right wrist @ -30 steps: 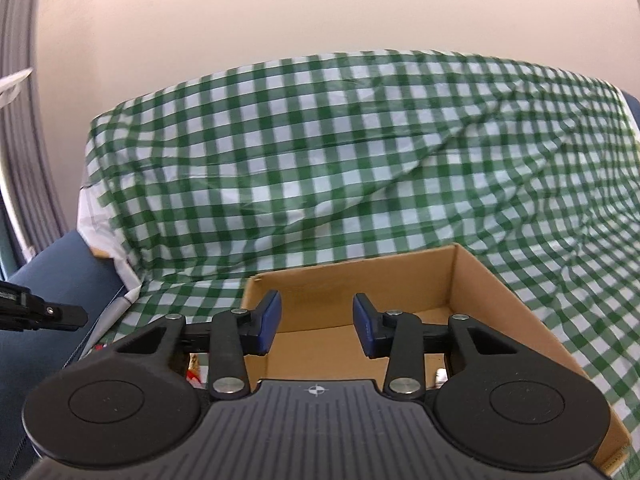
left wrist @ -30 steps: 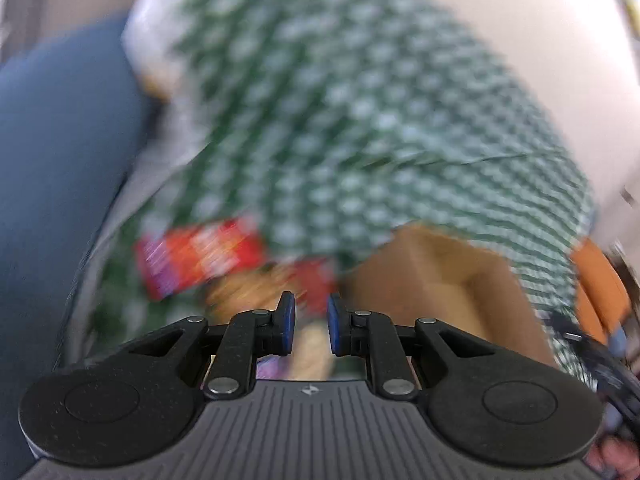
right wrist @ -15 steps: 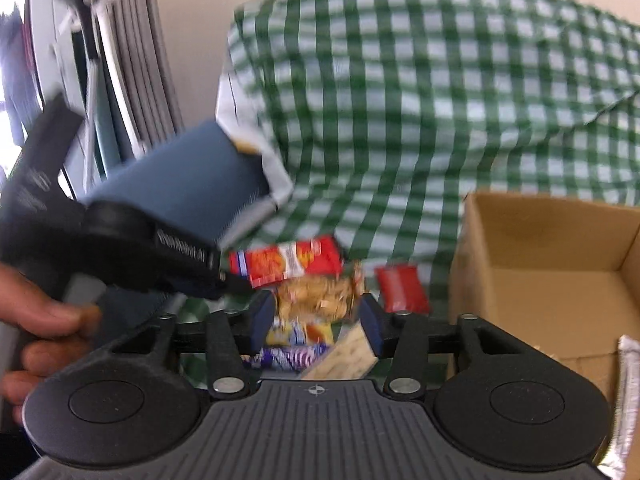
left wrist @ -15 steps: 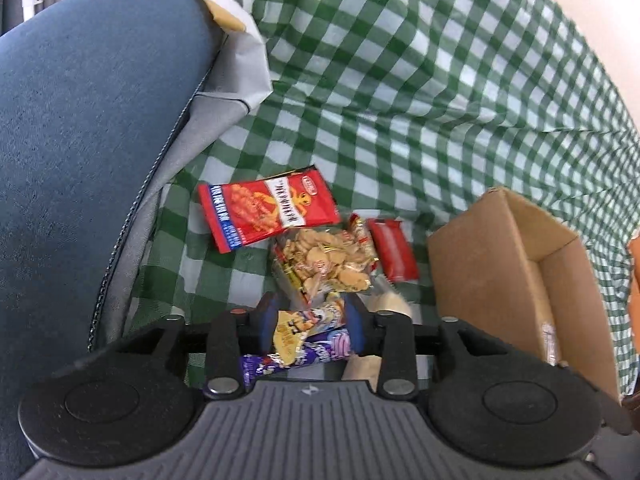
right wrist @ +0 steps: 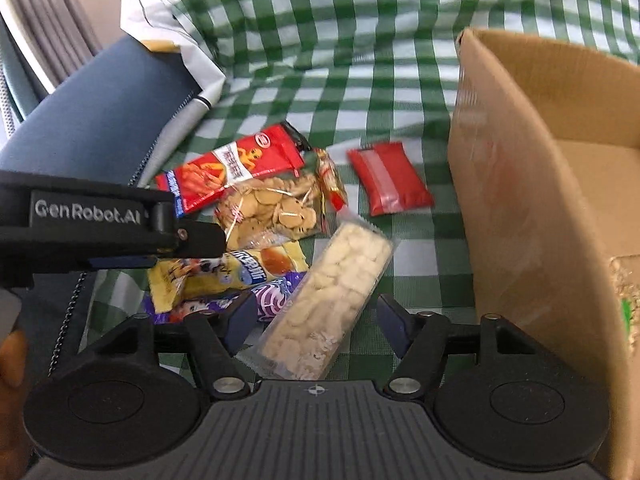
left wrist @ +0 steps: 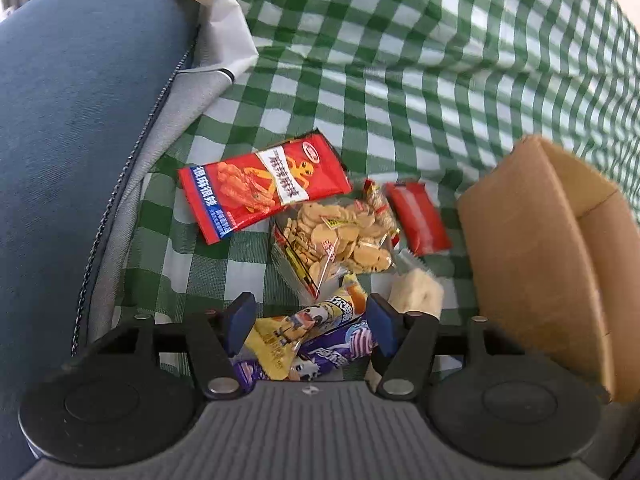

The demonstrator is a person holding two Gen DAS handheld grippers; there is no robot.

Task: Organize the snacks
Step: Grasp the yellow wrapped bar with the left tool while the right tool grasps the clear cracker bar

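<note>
STEP: approach to pick | left gripper: jaws opening over yellow packet; unheld | right gripper: jaws opening astride pale wafer pack; unheld | NEXT: descend; close; transfer to cardboard box

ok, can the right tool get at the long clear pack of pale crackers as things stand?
Probably yes. The right tool points down at the cracker pack, which lies between its opening jaws with nothing on top. The pads are not pressing on it yet. The cardboard box stands clear to one side.

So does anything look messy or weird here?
Yes: the snacks lie jumbled on the checked cloth, with the yellow packet overlapping the purple one. None sits in the cardboard box except something crumbly-looking, too unclear to name.
</note>
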